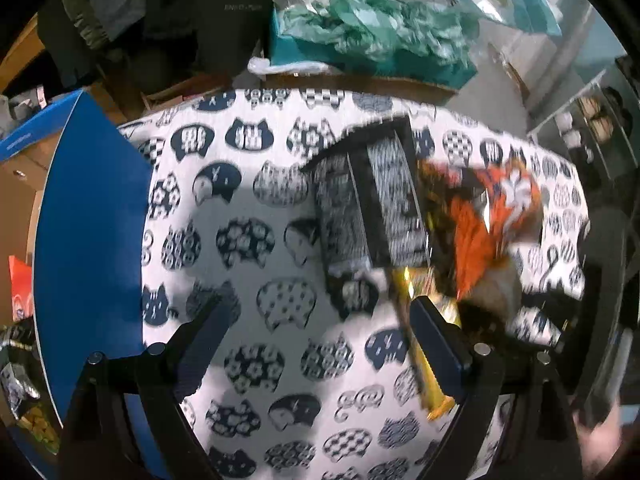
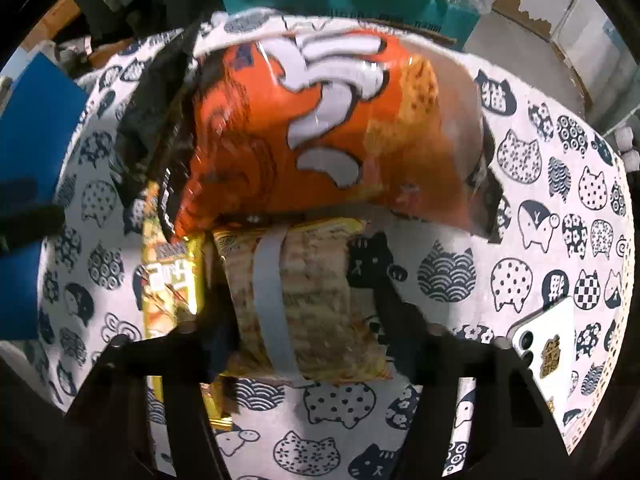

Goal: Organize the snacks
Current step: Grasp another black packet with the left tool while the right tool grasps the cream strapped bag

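Bench: covered with a white cloth [image 1: 248, 184] printed with dark blue cat shapes; the snacks lie toward its right side in the left wrist view.
Left gripper [image 1: 316, 332]: its two dark fingers stand wide apart above the cloth with nothing between them; the right finger [image 1: 436, 340] overlaps the yellow packet in the picture, and I cannot tell whether it touches it.
Right gripper [image 2: 302, 332]: points down over the cracker pack [image 2: 296, 300], which sits between its fingers; the fingers are dark and blurred, so I cannot tell whether they press on the wrapper.
Cracker pack: pale, yellow-edged wrapper with a grey band running along its length, lying just near of the orange bag.
Orange bag [image 2: 320, 132]: large snack bag with white lettering, on the far side of the cracker pack and overlapping its far end; also seen blurred at the right in the left wrist view [image 1: 492, 208].
Yellow packet [image 2: 170, 280]: narrow, lying just left of the cracker pack, long side running near to far; in the left wrist view [image 1: 420, 368] it runs past the right finger.
Black tray [image 1: 372, 204]: dark, divided container left of the orange bag, touching or just beside it.
Blue box [image 1: 92, 248]: at the bench's left edge.
Phone [image 2: 548, 344]: white, face down at the near right of the cloth, well apart from the snacks.
Far clutter: a teal box [image 1: 304, 50] with crumpled green plastic on it, beyond the bench.
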`<state>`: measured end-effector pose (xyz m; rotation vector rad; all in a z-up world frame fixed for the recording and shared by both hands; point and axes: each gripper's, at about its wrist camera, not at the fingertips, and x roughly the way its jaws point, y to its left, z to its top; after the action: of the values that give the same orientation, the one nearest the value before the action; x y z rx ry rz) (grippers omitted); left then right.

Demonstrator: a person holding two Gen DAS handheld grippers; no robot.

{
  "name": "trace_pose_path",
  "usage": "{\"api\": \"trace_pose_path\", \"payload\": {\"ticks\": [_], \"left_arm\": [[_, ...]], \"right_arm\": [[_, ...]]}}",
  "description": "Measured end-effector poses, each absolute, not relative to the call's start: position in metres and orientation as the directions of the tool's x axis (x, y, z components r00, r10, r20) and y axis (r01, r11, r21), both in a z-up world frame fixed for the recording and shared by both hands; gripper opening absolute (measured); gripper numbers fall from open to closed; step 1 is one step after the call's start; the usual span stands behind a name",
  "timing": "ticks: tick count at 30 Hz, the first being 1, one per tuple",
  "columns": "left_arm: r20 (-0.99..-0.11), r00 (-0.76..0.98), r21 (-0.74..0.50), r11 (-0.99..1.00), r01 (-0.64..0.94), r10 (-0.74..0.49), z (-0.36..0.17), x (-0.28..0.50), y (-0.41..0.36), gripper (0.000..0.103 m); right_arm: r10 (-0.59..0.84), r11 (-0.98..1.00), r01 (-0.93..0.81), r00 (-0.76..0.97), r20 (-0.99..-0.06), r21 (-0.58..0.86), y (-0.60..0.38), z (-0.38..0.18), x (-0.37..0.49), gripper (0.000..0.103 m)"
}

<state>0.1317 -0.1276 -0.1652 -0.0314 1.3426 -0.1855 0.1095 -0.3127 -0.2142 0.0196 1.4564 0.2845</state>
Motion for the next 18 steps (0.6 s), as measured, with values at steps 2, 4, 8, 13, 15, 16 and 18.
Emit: {"api": "trace_pose_path", "payload": {"ticks": [2,4,8,13,15,16,18], "left_arm": [[-0.96,0.228,-0.146,0.985,0.094,-0.164,-0.165,0.141,-0.128,0.092],[-0.955,0.24,-0.164,0.984,0.068,-0.175,-0.166,0.15,-0.129,0.092],[-0.947,0.245,-0.212,0.977,0.018,-0.209,-0.171,0.163,-0.131,0.092],[-0.943,0.25,-0.23,0.973,-0.008,-0.221,-0.18,0.174,-0.139,0.092],[-0.944,0.247,-0.225,0.974,-0.003,-0.218,-0.184,0.178,-0.143,0.092],[-0.947,0.242,-0.219,0.976,0.001,-0.213,-0.187,0.18,-0.145,0.092],[-0.951,0.229,-0.212,0.977,0.011,-0.209,-0.193,0.184,-0.149,0.092]], "right_arm": [[0.211,0.965,-0.173,0.076,-0.975,0.195,-0.315,-0.217,0.107,0.051],[0.215,0.964,-0.176,0.078,-0.974,0.198,-0.317,-0.218,0.105,0.044],[0.202,0.971,-0.148,0.086,-0.976,0.188,-0.334,-0.214,0.094,0.04],[0.211,0.975,-0.088,0.081,-0.974,0.204,-0.357,-0.212,0.083,0.038],[0.211,0.977,-0.061,0.089,-0.973,0.207,-0.364,-0.209,0.081,0.037],[0.214,0.977,-0.041,0.098,-0.972,0.211,-0.37,-0.206,0.08,0.037],[0.22,0.975,-0.018,0.116,-0.969,0.22,-0.379,-0.199,0.078,0.037]]}}
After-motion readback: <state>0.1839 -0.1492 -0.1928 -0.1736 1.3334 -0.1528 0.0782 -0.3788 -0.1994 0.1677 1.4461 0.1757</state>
